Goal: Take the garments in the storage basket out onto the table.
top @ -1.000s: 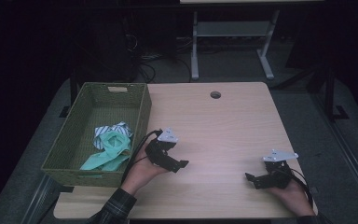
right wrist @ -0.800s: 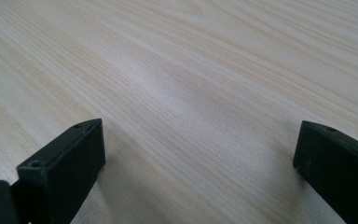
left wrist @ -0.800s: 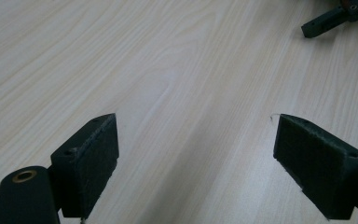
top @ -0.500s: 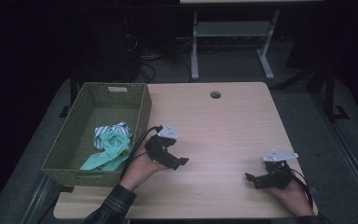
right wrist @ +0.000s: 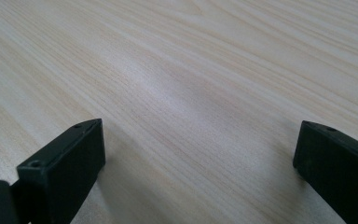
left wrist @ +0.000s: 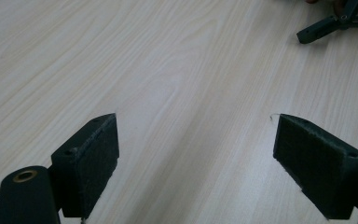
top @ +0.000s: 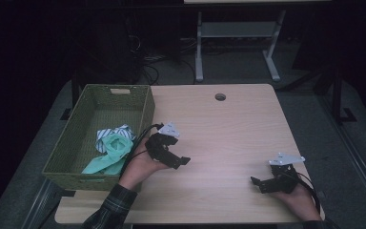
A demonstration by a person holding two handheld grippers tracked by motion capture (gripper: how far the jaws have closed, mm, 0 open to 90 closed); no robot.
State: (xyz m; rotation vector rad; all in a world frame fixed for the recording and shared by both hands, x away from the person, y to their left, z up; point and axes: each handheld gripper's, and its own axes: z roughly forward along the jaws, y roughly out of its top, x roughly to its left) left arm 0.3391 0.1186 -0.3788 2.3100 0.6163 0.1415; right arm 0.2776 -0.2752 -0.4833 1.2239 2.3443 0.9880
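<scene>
My left gripper [top: 175, 159] hovers over the wooden table [top: 228, 129] just right of a green woven basket [top: 146, 112]. In the left gripper view my left gripper [left wrist: 196, 154] is open with bare wood between its pads. My right gripper [top: 259, 184] rests near the table's front right corner, pointing left. The right gripper view shows my right gripper [right wrist: 196, 158] open too, with nothing held. Inside the basket lie a crumpled mint-green cloth [top: 112, 150] and a striped white one [top: 121, 131].
The right gripper's jaws [left wrist: 328, 28] appear far off at the top right of the left gripper view. A round cable hole [top: 220, 97] sits near the table's far edge. Beyond the table stands a metal frame [top: 238, 43] on a dark floor.
My left gripper has drifted slightly away from the front edge. The right gripper has stayed put.
</scene>
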